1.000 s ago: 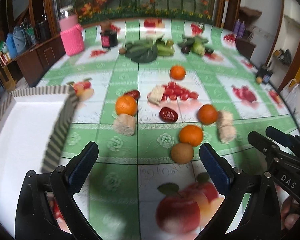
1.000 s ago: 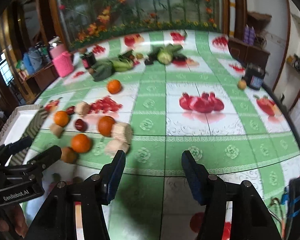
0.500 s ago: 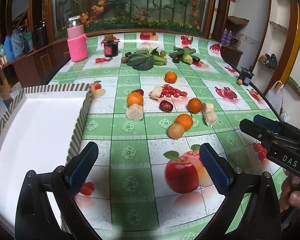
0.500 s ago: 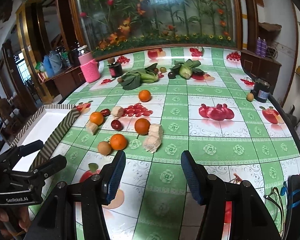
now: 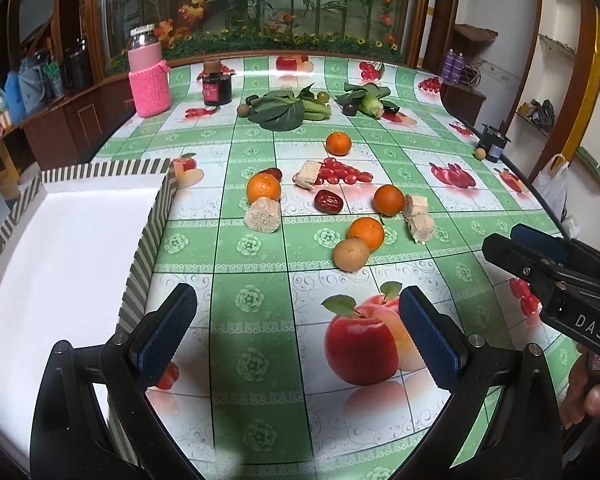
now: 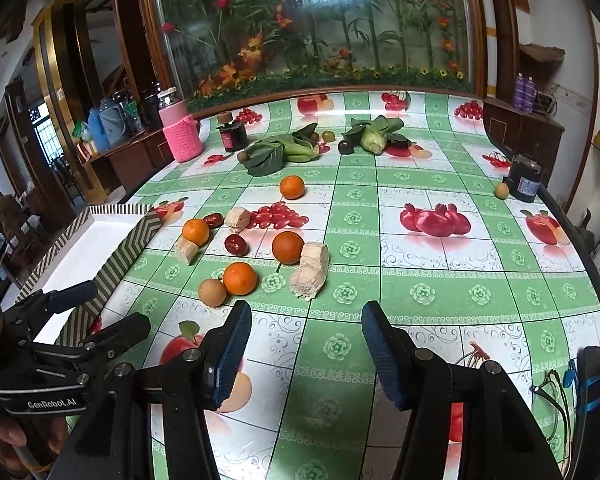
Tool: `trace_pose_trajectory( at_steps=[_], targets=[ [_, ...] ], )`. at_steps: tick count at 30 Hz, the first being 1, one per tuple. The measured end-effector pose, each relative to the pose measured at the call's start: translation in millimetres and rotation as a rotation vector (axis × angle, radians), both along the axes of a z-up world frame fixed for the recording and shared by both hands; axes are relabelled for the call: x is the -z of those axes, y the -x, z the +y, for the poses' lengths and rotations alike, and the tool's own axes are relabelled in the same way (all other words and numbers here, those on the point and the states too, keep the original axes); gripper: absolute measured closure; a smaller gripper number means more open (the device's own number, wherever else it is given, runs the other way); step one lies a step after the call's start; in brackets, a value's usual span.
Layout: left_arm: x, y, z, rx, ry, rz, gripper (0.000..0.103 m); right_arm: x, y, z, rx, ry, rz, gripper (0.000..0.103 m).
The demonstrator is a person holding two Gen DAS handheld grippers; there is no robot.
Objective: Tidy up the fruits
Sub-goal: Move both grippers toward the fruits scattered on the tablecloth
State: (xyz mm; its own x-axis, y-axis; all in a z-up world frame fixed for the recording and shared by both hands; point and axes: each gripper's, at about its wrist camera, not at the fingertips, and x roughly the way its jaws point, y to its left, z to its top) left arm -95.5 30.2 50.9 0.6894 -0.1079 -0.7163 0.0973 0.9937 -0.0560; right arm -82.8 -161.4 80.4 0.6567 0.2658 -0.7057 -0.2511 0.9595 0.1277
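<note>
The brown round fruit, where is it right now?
In the left wrist view the brown round fruit sits mid-table, touching the nearest orange, right of the striped tray.

Black tongs (image 5: pixel 298 330) with ribbed blue pads (image 5: pixel 162 330), silver screws, white "DAS" lettering

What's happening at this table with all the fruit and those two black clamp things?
A person holds a two-finger gripper in each hand over the table. The left gripper and the right gripper are both open and empty. Four oranges, the nearest one against a brown round fruit, lie loose with red dates and pale chunks. The white tray at the left has nothing visible in it.
</note>
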Motion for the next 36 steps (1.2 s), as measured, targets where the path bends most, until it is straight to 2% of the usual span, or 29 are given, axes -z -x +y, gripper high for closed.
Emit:
trace_pose_trajectory(
  at_steps=[7, 22, 28, 36],
  targets=[
    [0.6, -4.3, -9.7, 0.026, -0.030, 0.001, 0.001, 6.0, -7.2, -1.3, 0.011, 0.004, 0.024, 0.046],
    [4.4, -11.1, -13.0, 0.016, -0.018, 0.002, 0.001, 14.7, -12.5, -7.7, 0.023, 0.001, 0.045, 0.046],
    [10.3, -18.9, -16.2, 0.047, -0.001, 0.029, 0.001, 19.0, -15.0, -12.5, 0.030, 0.000, 0.058, 0.046],
    [16.5, -38.1, -22.7, 0.067, -0.025, 0.048, 0.001, 25.1, -19.9, -15.4, 0.026, -0.003, 0.075, 0.046]
  ],
)
